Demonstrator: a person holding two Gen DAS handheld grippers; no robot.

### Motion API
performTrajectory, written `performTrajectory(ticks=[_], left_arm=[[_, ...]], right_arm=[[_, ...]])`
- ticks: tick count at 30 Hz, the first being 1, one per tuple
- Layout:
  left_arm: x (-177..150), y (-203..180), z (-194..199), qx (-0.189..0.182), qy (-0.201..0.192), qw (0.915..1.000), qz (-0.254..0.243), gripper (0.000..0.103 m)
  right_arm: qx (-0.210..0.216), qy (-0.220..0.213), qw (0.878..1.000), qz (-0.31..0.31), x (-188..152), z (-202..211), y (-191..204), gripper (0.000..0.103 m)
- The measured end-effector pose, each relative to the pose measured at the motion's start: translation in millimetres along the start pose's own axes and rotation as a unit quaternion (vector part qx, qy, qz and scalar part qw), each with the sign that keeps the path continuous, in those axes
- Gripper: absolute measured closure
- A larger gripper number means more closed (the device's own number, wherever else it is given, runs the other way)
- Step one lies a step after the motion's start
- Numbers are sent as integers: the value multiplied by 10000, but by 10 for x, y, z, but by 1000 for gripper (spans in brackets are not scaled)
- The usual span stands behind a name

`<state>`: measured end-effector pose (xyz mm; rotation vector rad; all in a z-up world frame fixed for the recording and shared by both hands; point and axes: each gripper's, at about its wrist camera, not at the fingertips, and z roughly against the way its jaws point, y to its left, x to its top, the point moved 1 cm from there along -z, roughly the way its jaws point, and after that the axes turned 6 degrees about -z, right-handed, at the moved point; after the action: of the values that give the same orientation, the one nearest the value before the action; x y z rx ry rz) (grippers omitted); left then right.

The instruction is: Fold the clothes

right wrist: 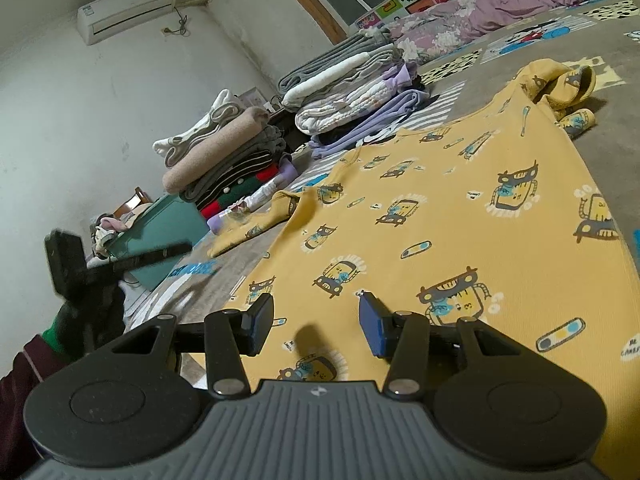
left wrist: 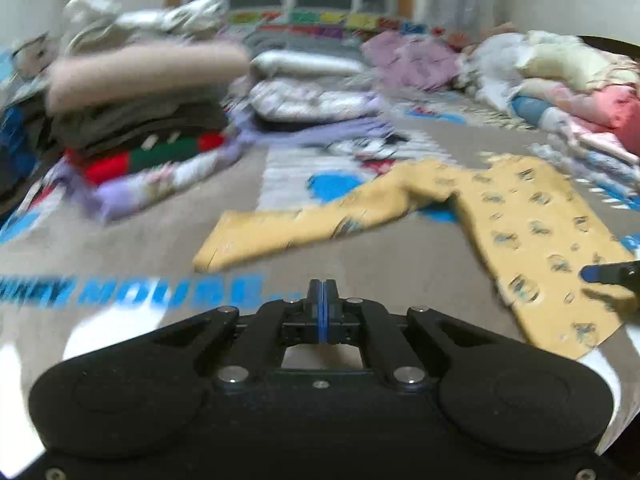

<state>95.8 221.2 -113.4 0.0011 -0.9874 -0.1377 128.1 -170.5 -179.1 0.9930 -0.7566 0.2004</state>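
Gripper on the right (right wrist: pixel 316 330) is hovering low over the near hem of the yellow shirt (right wrist: pixel 440 208), its jaws standing wide apart with nothing between them, while the left gripper (left wrist: pixel 323 300) is hanging above the bare bedspread (left wrist: pixel 160 248) with its blue pads pressed together on nothing. That shirt is lying spread on the bed, its body flat near the right gripper, one sleeve (left wrist: pixel 304 220) reaching out to the left and the other sleeve (right wrist: pixel 568 88) bunching up at the far right. The left wrist view is smearing with motion, so any hurried reach from that side is risking a miss of the thin sleeve edge, or a pinch of the bedspread along with it. If the right gripper is closing on only one layer at the hem, the back layer is likely to be dragging behind and the fold coming out crooked; the crumpled far sleeve is also threatening to get trapped inside any fold as a lump. Two stacks of folded clothes (right wrist: pixel 240 168) are sitting at the far left, close enough that a wide sweep of the sleeve could be nudging them over. A teal storage bin (right wrist: pixel 168 236) is standing beside the bed at the left, holding loose pinkish and white garments (right wrist: pixel 110 228) heaped at its rim.
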Motion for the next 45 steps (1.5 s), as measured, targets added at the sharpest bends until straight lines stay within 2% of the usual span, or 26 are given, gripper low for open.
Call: performTrajectory(ticks=[2,4,7,9,13,14,16,20,23,27,30,32,33,34,39,41,42,43,44,45], left_arm=[[-15,77,-19,303,12,9991,280,94],[30,176,-46,446,-109,9972,588,61],[203,325,-214,503,-111,9929,1072,59],[370,409,-408,626,53,9912,1167,59],[671,601,-915,767,760,9870,1188,61],[734,660,-1048,778,961,9846,1233,66],[768,672,-1229,766,1328,9828,1030,103],[796,567,-1000,484,904,9916,784,103],[757,339,-610,437,102,9989,168,103],[525,147,-283,431,-48,9988,-240,103],[481,226,-340,558,243,9981,29,102],[577,358,-417,639,365,9966,372,79],[646,409,-483,602,447,9961,471,58],[716,460,-550,562,529,9954,566,56],[827,566,-933,529,1128,9898,695,58],[846,593,-1090,534,1386,9864,709,68],[856,606,-1169,536,1515,9844,716,79],[866,619,-1248,539,1643,9823,723,94],[875,633,-1326,541,1772,9800,729,103],[885,646,-1405,543,1899,9775,736,103]], right_arm=[[1,-4,10000,-8,2,0,-4,55],[6,-3,10000,-20,2,1,-9,55],[15,-2,10000,-39,3,2,-18,55],[29,-3,10000,-54,2,4,-26,55],[77,-17,9999,-99,-4,14,-48,55],[93,-23,9999,-115,-5,17,-55,55],[128,-32,9998,-152,-5,20,-70,55],[173,-43,9997,-188,-8,30,-88,55],[213,-50,9995,-225,-8,41,-99,55],[223,-49,9995,-240,-4,45,-102,55],[199,-45,9995,-228,-4,44,-94,55],[172,-41,9996,-216,-3,38,-84,55],[155,-41,9997,-205,-5,35,-78,55],[136,-45,9997,-186,-9,34,-70,55],[144,-68,9997,-184,-18,37,-76,55],[165,-72,9996,-199,-20,37,-84,55],[176,-74,9996,-206,-21,38,-87,55],[187,-76,9996,-214,-22,39,-91,55],[195,-77,9995,-221,-22,40,-93,55],[201,-77,9995,-227,-21,41,-95,55]])
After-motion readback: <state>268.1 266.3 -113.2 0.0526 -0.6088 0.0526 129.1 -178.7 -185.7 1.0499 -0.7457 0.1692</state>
